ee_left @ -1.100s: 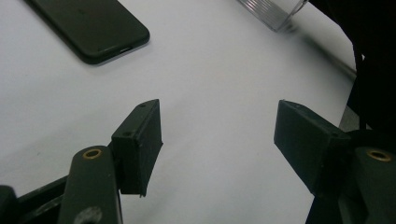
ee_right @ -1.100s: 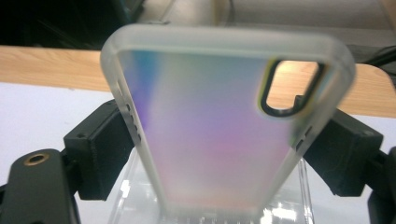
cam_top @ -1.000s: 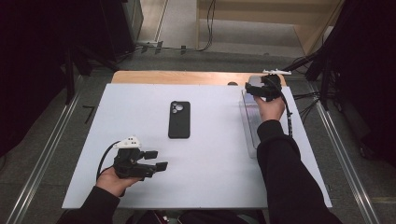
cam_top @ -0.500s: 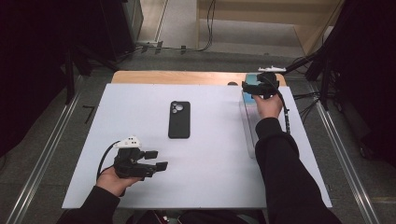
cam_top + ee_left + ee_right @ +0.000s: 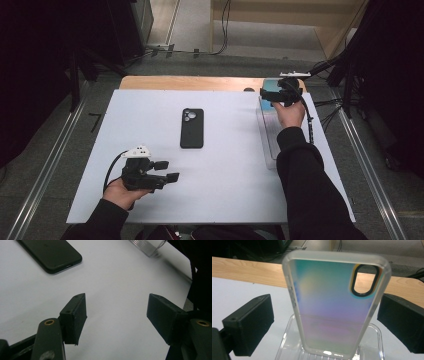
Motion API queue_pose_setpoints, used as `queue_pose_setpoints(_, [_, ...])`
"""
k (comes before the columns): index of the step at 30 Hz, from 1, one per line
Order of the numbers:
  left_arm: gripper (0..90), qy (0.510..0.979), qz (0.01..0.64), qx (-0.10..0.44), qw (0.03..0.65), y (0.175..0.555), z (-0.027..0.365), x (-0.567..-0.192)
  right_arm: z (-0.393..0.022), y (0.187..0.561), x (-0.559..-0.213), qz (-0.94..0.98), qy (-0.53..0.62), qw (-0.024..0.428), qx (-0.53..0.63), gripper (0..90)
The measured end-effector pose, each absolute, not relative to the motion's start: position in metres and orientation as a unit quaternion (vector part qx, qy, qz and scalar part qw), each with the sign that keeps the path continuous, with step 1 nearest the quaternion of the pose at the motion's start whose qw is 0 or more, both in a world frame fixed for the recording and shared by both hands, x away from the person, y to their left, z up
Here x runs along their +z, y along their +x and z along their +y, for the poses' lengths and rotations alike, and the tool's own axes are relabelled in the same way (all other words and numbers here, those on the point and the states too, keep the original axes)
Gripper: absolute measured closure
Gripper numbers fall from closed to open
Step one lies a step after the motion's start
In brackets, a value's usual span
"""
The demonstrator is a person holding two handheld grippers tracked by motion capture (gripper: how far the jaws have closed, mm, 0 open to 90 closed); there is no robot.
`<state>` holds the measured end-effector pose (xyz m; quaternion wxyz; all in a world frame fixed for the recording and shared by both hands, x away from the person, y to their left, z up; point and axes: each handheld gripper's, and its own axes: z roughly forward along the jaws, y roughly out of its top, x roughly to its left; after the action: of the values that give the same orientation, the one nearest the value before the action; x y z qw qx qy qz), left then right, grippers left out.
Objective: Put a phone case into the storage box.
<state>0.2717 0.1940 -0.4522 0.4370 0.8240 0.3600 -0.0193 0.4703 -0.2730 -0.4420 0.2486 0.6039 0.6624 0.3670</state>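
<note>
The iridescent translucent phone case with a frosted rim (image 5: 336, 305) stands nearly upright, its lower end in the far end of the clear ribbed plastic tray (image 5: 287, 340), directly ahead of the right claw (image 5: 325, 323) and between its two black jaws. Those jaws have just been opening and now stand wide, each pad apart from the case's long edges, so the case leans on the tray alone. The case appears light, thin and somewhat flexible, with a smooth, probably slippery back; squeezing across the broad faces would likely bow it. The firmer hold is judged to be across the two frosted side rails, below the oval camera cutout (image 5: 363, 280), where the rim is thickest. The left claw (image 5: 167, 171) rests near the table's (image 5: 230, 200) near edge, jaws partly spread and holding nothing, with the black smartphone lying face down (image 5: 192, 128) ahead of it and to its left in the left gripper view.
</note>
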Motion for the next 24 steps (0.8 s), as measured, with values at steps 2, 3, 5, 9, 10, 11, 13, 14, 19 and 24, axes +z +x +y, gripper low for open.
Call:
queue_pose_setpoints(2, [32.6, 0.824, 0.361, -0.020, 0.436, 0.273, 0.194, -0.453, -0.273, 0.467, -0.439, 0.664, 0.602, 0.249, 0.367, 0.0])
queue_pose_setpoints(3, [32.5, 0.824, 0.363, -0.019, 0.435, 0.273, 0.193, -0.453, -0.273, 0.465, -0.437, 0.665, 0.601, 0.247, 0.368, 0.0])
queue_pose_setpoints(5, [32.5, 0.824, 0.365, -0.026, 0.433, 0.275, 0.193, -0.453, -0.274, 0.458, -0.435, 0.666, 0.600, 0.246, 0.367, 0.0])
queue_pose_setpoints(9, [32.5, 0.822, 0.368, -0.029, 0.433, 0.277, 0.192, -0.452, -0.276, 0.447, -0.433, 0.671, 0.600, 0.235, 0.366, 0.0])
queue_pose_setpoints(10, [32.4, 0.821, 0.371, -0.031, 0.434, 0.278, 0.191, -0.452, -0.276, 0.445, -0.433, 0.672, 0.599, 0.233, 0.367, 0.0])
queue_pose_setpoints(11, [31.9, 0.820, 0.371, -0.032, 0.435, 0.279, 0.191, -0.452, -0.276, 0.441, -0.432, 0.675, 0.598, 0.229, 0.366, 0.0])
queue_pose_setpoints(13, [30.2, 0.819, 0.373, -0.034, 0.435, 0.280, 0.190, -0.452, -0.275, 0.436, -0.432, 0.681, 0.593, 0.217, 0.370, 0.0])
queue_pose_setpoints(14, [30.2, 0.819, 0.373, -0.033, 0.435, 0.281, 0.190, -0.452, -0.275, 0.433, -0.432, 0.684, 0.591, 0.209, 0.373, 0.0])
queue_pose_setpoints(19, [30.2, 0.817, 0.374, -0.034, 0.437, 0.285, 0.187, -0.451, -0.272, 0.416, -0.428, 0.690, 0.582, 0.195, 0.384, 0.0])
queue_pose_setpoints(24, [30.2, 0.818, 0.375, -0.033, 0.435, 0.289, 0.186, -0.449, -0.269, 0.402, -0.425, 0.699, 0.568, 0.186, 0.393, 0.0])
